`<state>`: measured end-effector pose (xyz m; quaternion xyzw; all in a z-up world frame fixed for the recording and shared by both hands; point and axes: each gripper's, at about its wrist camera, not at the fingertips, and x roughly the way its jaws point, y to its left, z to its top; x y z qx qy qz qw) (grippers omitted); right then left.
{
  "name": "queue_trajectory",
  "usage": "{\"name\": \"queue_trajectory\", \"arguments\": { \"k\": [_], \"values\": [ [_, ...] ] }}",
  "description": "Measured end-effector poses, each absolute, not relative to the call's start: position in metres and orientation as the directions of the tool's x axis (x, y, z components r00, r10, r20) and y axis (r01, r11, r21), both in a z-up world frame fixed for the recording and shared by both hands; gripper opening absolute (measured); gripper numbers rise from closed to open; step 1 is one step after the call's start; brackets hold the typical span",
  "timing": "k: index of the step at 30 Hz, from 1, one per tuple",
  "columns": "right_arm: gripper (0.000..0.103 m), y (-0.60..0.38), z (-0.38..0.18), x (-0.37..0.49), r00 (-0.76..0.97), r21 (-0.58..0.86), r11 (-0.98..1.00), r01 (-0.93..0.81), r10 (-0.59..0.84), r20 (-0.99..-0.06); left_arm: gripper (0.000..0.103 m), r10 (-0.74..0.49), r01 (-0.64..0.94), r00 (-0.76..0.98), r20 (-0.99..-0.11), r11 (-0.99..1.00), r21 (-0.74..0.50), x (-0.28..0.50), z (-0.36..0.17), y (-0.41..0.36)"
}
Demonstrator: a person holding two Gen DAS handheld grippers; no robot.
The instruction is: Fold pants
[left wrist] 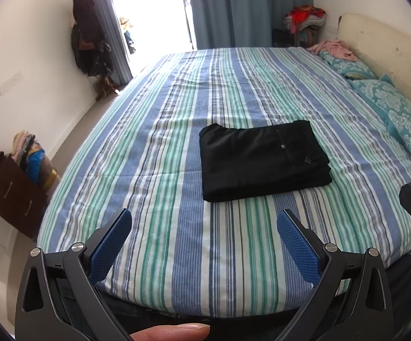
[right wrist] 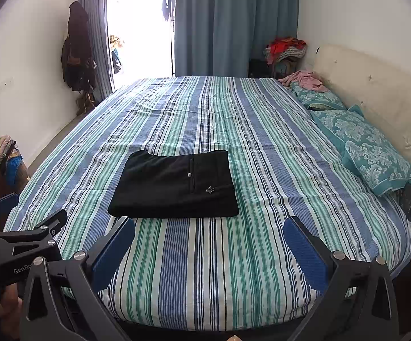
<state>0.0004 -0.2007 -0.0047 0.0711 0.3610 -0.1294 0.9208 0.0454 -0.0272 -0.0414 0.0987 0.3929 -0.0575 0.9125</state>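
Black pants (left wrist: pixel 263 160) lie folded into a neat flat rectangle on the striped bed (left wrist: pixel 177 108), near its front edge. They also show in the right wrist view (right wrist: pixel 175 186). My left gripper (left wrist: pixel 204 218) is open and empty, held back above the bed's front edge, short of the pants. My right gripper (right wrist: pixel 209 226) is open and empty, also just short of the pants. The left gripper's body shows at the lower left of the right wrist view (right wrist: pixel 21 244).
Teal patterned pillows (right wrist: pixel 373 153) and a pink cloth (right wrist: pixel 304 81) lie along the cream headboard (right wrist: pixel 375 91) at the right. A dark cabinet with clothes (left wrist: pixel 9 187) stands on the floor at left. Coats (left wrist: pixel 89 42) hang on the left wall.
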Motion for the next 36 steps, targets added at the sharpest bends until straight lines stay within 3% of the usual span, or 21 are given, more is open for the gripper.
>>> {"name": "queue_trajectory", "arguments": {
  "k": [36],
  "values": [
    [0.103, -0.1986, -0.0039, 0.0038, 0.705, 0.022, 0.959, 0.281, -0.191, -0.683, 0.102, -0.014, 0.184, 0.702, -0.712, 0.969, 0.162, 0.0454, -0.0413, -0.0275]
  ]
}}
